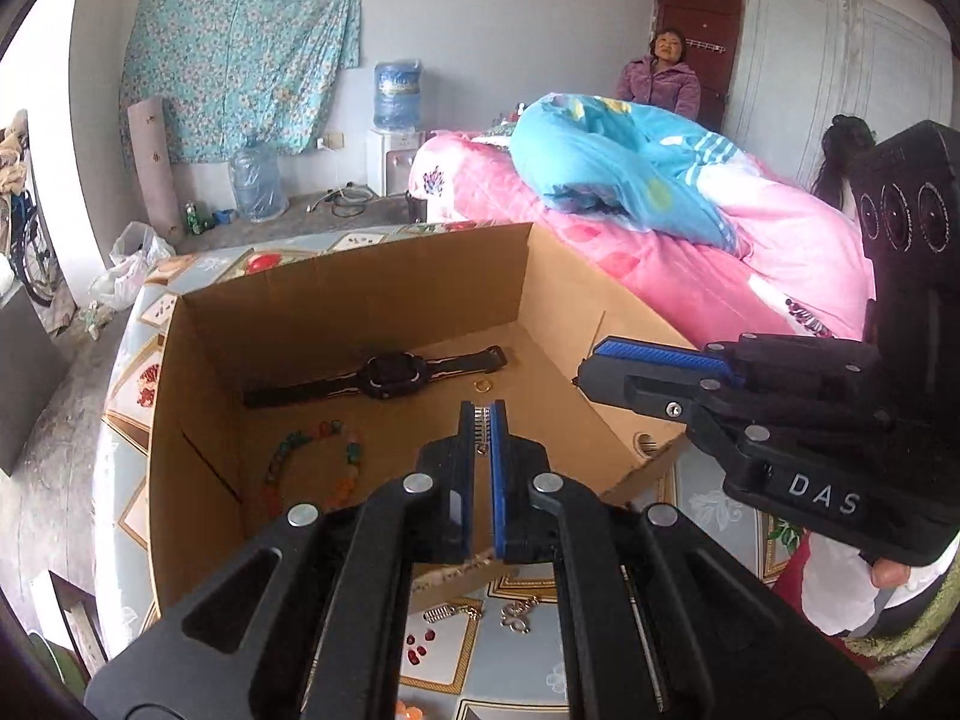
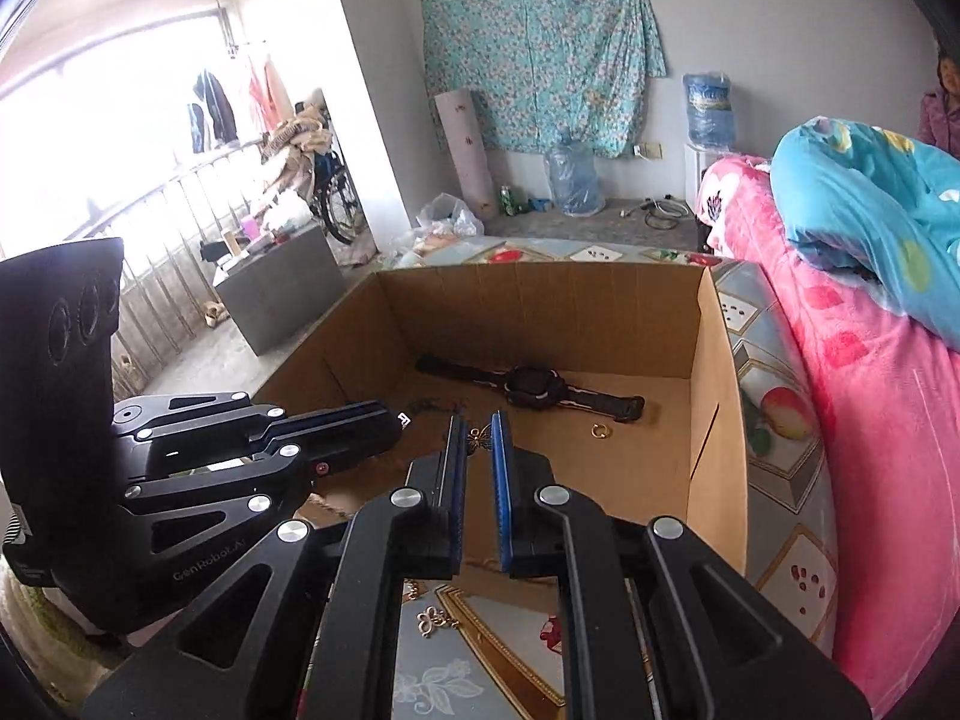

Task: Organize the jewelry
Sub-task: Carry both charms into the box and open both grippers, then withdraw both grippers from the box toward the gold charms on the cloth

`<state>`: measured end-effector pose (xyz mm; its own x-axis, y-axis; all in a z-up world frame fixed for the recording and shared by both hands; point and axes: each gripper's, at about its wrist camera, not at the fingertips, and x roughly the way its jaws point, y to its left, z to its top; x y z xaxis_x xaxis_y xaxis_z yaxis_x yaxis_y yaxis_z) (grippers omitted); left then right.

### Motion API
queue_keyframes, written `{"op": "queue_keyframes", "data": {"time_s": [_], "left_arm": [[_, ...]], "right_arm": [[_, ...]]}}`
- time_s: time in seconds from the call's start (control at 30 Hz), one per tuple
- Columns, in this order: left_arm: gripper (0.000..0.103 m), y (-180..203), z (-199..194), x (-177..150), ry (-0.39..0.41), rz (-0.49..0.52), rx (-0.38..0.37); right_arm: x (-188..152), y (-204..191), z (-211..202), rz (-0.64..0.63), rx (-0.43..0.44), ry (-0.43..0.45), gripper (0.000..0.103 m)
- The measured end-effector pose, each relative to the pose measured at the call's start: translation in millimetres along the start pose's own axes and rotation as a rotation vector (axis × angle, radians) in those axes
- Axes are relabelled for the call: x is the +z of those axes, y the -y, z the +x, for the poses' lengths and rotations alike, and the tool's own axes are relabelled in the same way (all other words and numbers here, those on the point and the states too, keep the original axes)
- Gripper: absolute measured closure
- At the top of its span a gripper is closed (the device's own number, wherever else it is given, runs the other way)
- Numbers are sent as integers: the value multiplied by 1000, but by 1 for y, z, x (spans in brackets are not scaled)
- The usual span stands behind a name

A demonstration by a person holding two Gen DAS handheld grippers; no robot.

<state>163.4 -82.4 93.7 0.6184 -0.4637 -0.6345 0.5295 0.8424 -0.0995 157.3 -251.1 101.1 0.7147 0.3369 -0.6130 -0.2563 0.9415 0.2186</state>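
Note:
A brown cardboard box (image 1: 564, 300) (image 2: 720, 396) stands on the table. Inside lie a black watch (image 1: 393, 375) (image 2: 534, 390), a gold ring (image 1: 483, 385) (image 2: 600, 430) and a bead bracelet (image 1: 312, 462). My left gripper (image 1: 482, 426) is shut on a small silver chain piece (image 1: 480, 420) above the box floor. My right gripper (image 2: 478, 438) is shut on a small gold butterfly charm (image 2: 478, 437) over the box; it shows at the right in the left wrist view (image 1: 585, 369). The left gripper shows at the left in the right wrist view (image 2: 402, 417).
Loose pieces lie on the patterned tablecloth in front of the box: a silver spring piece (image 1: 447, 612), a silver charm (image 1: 519, 612) and a gold charm (image 2: 435, 621). A pink bed (image 1: 690, 252) with a blue quilt stands at the right. A seated person (image 1: 660, 75) is behind it.

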Motion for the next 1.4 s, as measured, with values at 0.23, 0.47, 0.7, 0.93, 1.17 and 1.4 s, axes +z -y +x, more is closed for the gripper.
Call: {"op": "queue_keyframes", "data": {"time_s": [0.23,0.47,0.7,0.93,1.17,1.4], "left_arm": [[98,-17,39,2,-57,-40,1],[94,-30,31,0,-31,-94,-4],[89,-34,-6,-2,40,-120,7],[80,-33,-55,-23,105,-134,-8],[74,-29,-87,-54,123,-131,-13],[73,-28,-67,-94,19,-167,8]], "right_arm": [[6,8,35,16,-32,-92,93],[13,20,20,43,-27,-47,88],[11,28,-22,77,8,31,87],[-4,31,-66,106,85,81,78],[-39,18,-84,93,107,42,78],[-78,17,-53,189,126,-80,78]]}}
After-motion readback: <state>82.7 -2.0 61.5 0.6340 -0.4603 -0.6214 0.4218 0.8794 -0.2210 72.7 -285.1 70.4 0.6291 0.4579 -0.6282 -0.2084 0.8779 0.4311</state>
